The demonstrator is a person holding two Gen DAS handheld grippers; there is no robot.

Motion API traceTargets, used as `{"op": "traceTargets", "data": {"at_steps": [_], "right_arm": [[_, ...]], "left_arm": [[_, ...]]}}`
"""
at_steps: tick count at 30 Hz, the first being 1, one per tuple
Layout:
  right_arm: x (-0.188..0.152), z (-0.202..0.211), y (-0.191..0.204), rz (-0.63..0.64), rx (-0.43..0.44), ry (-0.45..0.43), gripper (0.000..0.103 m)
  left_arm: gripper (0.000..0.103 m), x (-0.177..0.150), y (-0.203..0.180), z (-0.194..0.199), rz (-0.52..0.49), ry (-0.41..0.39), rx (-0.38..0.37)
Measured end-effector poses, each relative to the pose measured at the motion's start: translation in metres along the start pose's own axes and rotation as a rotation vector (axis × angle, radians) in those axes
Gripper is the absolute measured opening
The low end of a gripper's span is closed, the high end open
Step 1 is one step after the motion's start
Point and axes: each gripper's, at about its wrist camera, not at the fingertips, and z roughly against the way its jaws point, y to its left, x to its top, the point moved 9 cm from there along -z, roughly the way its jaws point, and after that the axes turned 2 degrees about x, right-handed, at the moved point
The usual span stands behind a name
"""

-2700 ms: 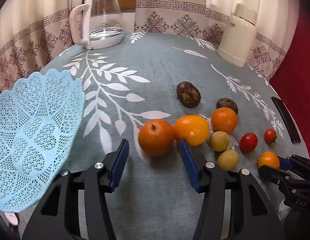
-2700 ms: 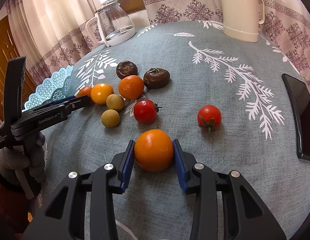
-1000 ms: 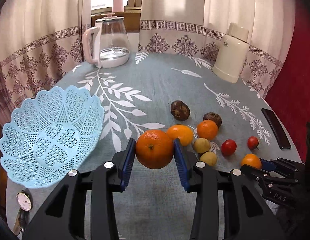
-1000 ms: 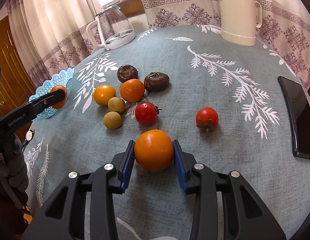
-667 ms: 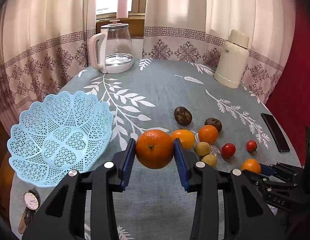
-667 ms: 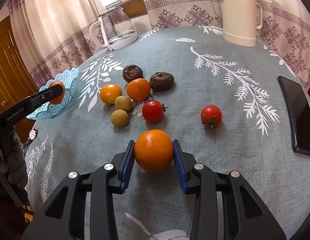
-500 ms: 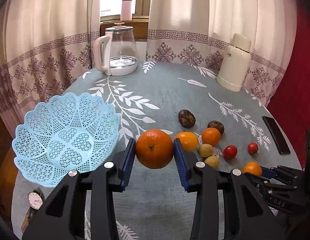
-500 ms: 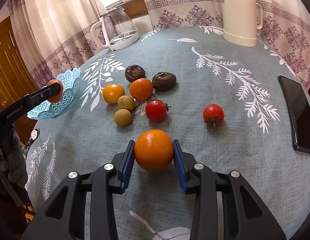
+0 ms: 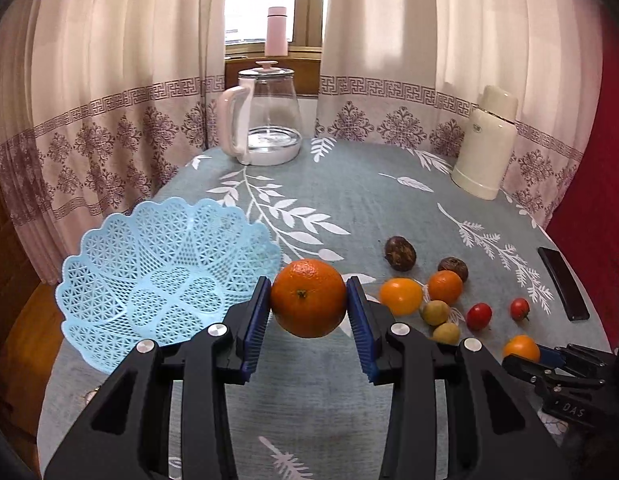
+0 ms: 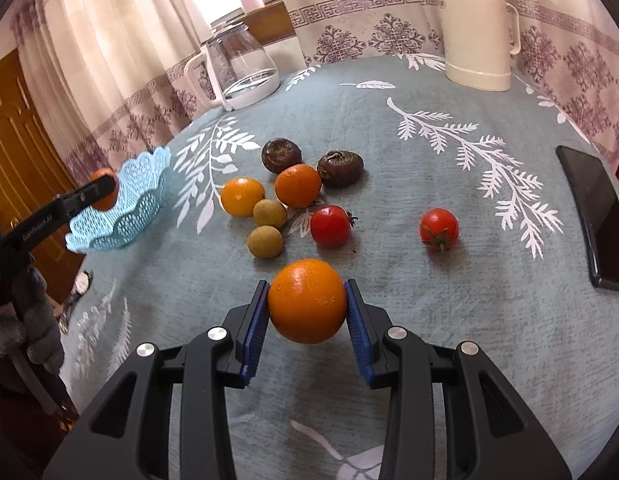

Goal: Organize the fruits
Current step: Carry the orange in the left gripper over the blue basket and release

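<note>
Left wrist view: left gripper (image 9: 308, 298) has its jaws closed on an orange (image 9: 308, 297), held in the air at frame centre, just right of the empty blue lattice basket (image 9: 109, 280). The step in hand seems to be carrying fruit to the basket; the next move calls for shifting left over the bowl and opening. At lower right, the right gripper is partly cut off.

Right wrist view: right gripper (image 10: 306, 301) clamps a second orange (image 10: 306, 301) at frame centre, above the cloth. Loose fruits lie beyond it on the table (image 10: 429, 320). At left edge, the left gripper's orange is mostly hidden.
</note>
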Motion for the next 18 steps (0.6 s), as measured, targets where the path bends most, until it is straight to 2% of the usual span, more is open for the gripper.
{"op": "traceTargets", "data": {"at_steps": [13,18], "right_arm": [[0.009,-0.009,0.038,0.037,0.023,0.005,0.038],[0.013,-0.016,0.057,0.056,0.042,0.012,0.038]], "left_arm": [[0.04,0.006,0.059,-0.005,0.057,-0.009,0.085],[0.04,0.006,0.087,-0.01,0.073,-0.008,0.159]]}}
